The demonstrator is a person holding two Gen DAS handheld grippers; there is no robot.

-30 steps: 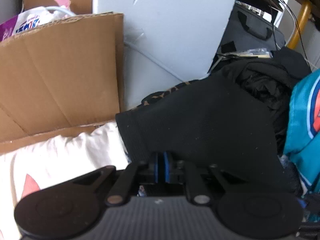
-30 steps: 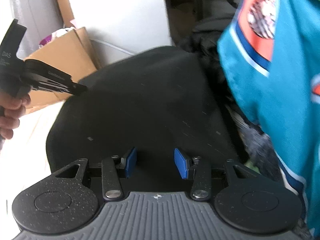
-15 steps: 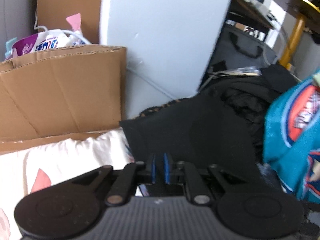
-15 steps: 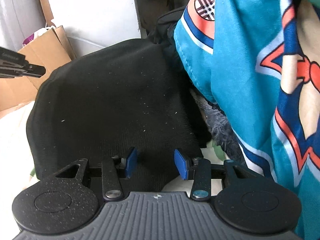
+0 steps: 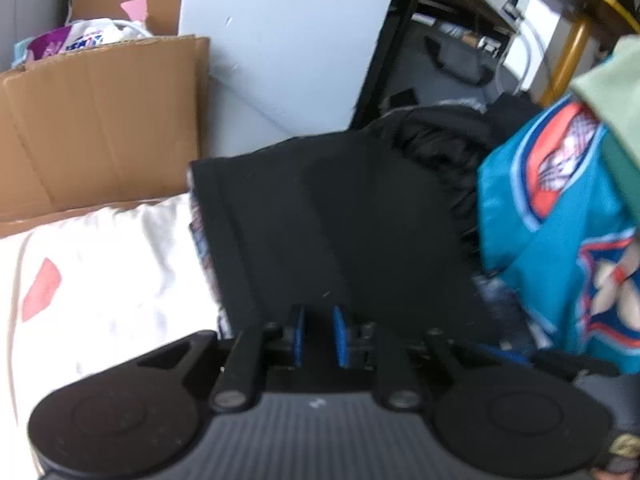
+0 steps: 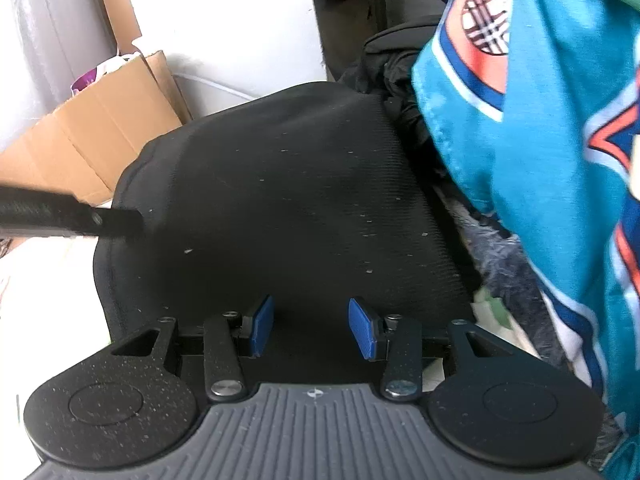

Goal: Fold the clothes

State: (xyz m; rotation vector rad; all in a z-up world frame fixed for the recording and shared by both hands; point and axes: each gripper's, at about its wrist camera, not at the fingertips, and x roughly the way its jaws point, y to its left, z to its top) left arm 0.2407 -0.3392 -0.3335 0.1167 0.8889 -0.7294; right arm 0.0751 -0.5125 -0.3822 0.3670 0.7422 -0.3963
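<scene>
Black garment [image 5: 340, 220] on white bedding [image 5: 112, 264], cardboard box [image 5: 100, 120] behind; left jaws opening, right spread, both empty

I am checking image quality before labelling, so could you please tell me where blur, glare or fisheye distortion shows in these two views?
Left wrist view: overall soft with motion blur, the teal jersey smeared, the white bedding washed out. Right wrist view: sharper, lint visible on the black garment, though the other tongs' tip at the left edge is blurred and the wall is blown out. Both views bend and darken toward the corners.
</scene>
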